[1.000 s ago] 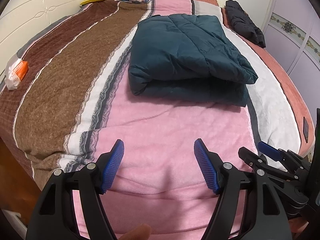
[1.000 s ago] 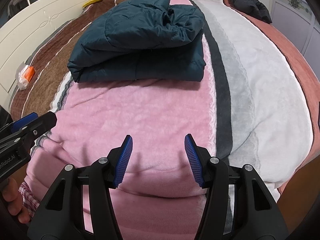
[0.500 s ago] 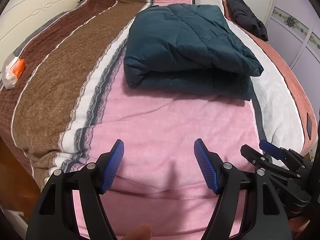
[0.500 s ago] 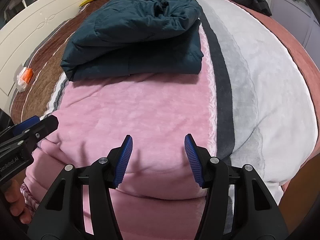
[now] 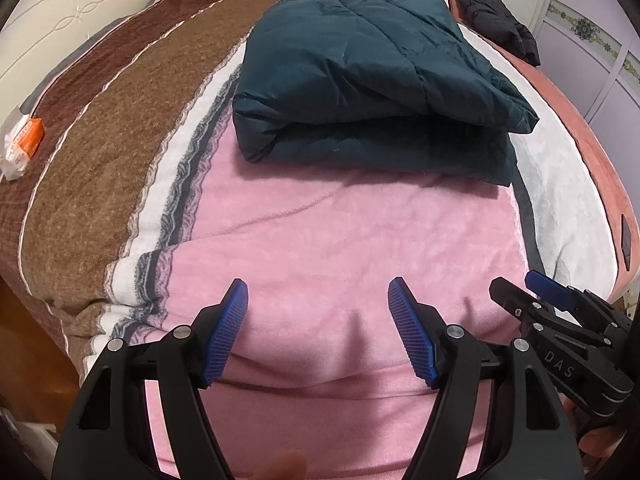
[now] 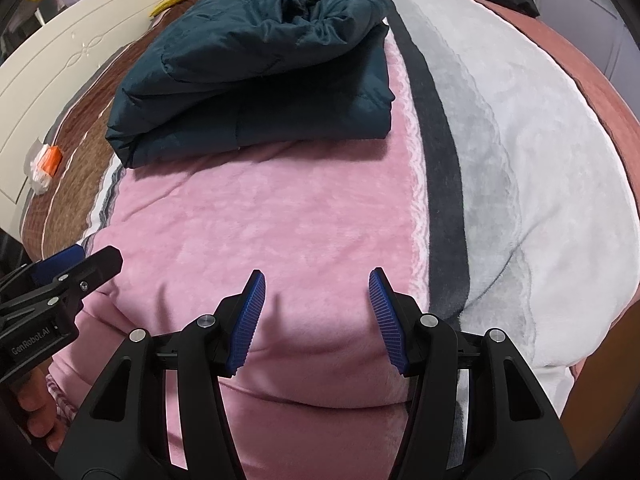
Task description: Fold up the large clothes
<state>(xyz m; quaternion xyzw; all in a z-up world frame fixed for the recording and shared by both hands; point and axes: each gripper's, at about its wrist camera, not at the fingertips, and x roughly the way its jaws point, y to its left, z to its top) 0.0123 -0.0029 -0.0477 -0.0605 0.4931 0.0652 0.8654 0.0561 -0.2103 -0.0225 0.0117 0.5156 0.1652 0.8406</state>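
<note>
My left gripper (image 5: 318, 330) hangs over the near edge of the bed (image 5: 352, 248), its jaws apart with nothing but pink blanket showing between them. My right gripper (image 6: 316, 318) is just beside it, jaws likewise apart and empty, a little narrower than the left pair.

The jacket (image 5: 372, 76) — a dark teal padded one — lies further up the bed, well apart from both pairs of jaws. It sits mostly on the pink stripe, with its left part over the pale and brown stripes. It already looks folded over itself: a thick upper layer rests on a flatter lower one, and from my right camera the top end (image 6: 304, 4) is bunched and crumpled.

I judge it light for its bulk, soft and puffy, with a smooth shell that will likely slide between my ribbed pads (image 5: 226, 336) unless I pinch well in from the edge. The filling should spring back, so any fold will want pressing down. If another fold is needed, I would take the 2 near corners — the left one (image 5: 250, 148) with my left jaws, the right one (image 6: 380, 120) with my right — catching both layers at once. The fluffy blanket underneath is easy to snag along with it, so I would come in low and level.
</note>
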